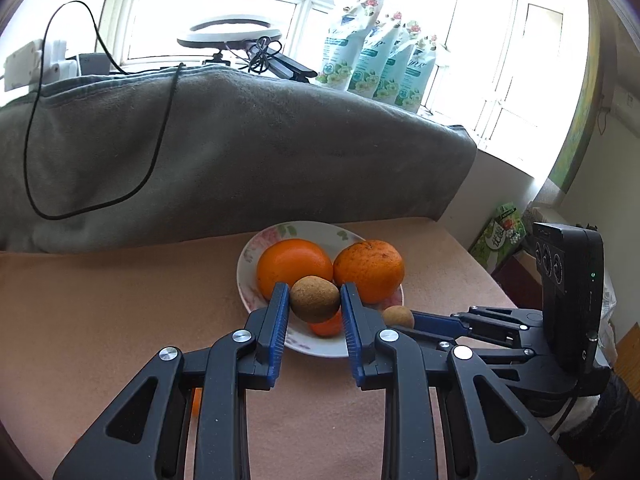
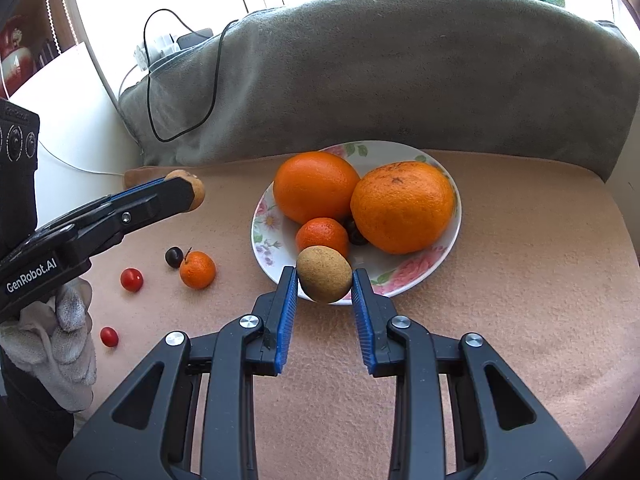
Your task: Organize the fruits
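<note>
Left to right in the right wrist view.

Your left gripper (image 2: 192, 192) comes in from the left edge, jaws nearly closed and clamped on a small tan fruit (image 2: 197, 194). It hangs over bare tablecloth (image 2: 520, 280), well left of the plate (image 2: 262, 216). In its own view that same fruit (image 1: 315, 299) sits squarely between the blue pads (image 1: 280, 312), with the plate straight ahead and below. "GenRobot.AI" is printed in white on the gripper body.

Loose fruit left on the cloth below it: two cherry tomatoes (image 2: 131, 279) (image 2: 109, 337), a dark grape (image 2: 174, 257), and a small mandarin (image 2: 197, 269). All are left of the plate and nearer your left hand.

The plate holds a big orange (image 2: 316, 186), a speckled orange (image 2: 402, 206), a small mandarin on the plate (image 2: 322, 236), and a dark fruit wedged between them.

Your right gripper (image 2: 325, 280) is also nearly closed, gripping a second tan fruit (image 2: 324, 274) whose long axis runs across the jaws. It hangs just over the near rim. This hand looks closest to a drop: free plate surface lies directly ahead of the jaws, in front of the small mandarin. I'd release there, then bring the left one in.

Other text: the pouches (image 1: 374, 52) on the sill show "72"; the rest is too small to read.
</note>
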`<action>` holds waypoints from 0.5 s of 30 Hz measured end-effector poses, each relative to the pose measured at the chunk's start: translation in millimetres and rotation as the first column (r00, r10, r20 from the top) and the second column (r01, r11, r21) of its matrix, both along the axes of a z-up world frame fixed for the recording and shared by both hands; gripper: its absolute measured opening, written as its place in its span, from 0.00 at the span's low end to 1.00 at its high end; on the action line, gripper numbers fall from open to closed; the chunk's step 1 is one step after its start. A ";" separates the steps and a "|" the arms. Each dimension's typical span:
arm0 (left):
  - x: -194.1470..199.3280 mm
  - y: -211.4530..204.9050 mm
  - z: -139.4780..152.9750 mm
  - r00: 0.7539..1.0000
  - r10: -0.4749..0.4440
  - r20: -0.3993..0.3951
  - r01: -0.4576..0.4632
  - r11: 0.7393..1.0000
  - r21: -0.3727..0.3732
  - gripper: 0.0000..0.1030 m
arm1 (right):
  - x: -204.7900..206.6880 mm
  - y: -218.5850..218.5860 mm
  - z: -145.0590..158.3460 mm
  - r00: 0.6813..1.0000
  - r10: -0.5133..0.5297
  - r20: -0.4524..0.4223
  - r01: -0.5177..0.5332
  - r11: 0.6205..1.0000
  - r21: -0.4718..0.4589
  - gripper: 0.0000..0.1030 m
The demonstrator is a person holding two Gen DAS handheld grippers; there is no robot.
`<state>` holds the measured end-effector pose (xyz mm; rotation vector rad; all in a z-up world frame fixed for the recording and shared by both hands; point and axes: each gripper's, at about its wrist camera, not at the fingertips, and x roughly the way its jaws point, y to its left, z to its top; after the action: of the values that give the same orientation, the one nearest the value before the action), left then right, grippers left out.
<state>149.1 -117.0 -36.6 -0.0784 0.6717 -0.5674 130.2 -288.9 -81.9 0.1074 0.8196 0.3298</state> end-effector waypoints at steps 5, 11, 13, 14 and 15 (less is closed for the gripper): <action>18.6 -18.0 -0.1 1.000 -0.013 -0.002 0.013 1.000 0.029 0.24 | 3.4 0.3 -4.1 1.000 -0.005 -0.004 0.005 1.000 -0.014 0.28; 41.4 -35.3 -3.5 0.999 -0.024 -0.022 0.025 0.999 0.045 0.24 | 7.3 2.2 -7.2 1.000 -0.005 -0.007 0.005 1.000 -0.020 0.28; 47.4 -40.4 -6.0 0.999 -0.025 -0.034 0.026 0.998 0.050 0.24 | 8.7 2.5 -8.6 1.000 -0.007 -0.008 0.007 1.000 -0.022 0.28; 50.2 -42.4 -7.6 0.999 -0.023 -0.040 0.025 0.998 0.053 0.24 | 9.1 1.4 -9.3 1.000 -0.008 -0.009 0.008 1.000 -0.020 0.28; 52.7 -43.5 -8.9 0.999 -0.021 -0.045 0.023 0.998 0.055 0.24 | 9.7 1.1 -9.7 1.000 -0.008 -0.009 0.008 1.000 -0.018 0.28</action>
<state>201.8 -160.5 -45.5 -0.0320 0.7314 -0.5690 139.9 -287.8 -91.6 0.0951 0.8312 0.3145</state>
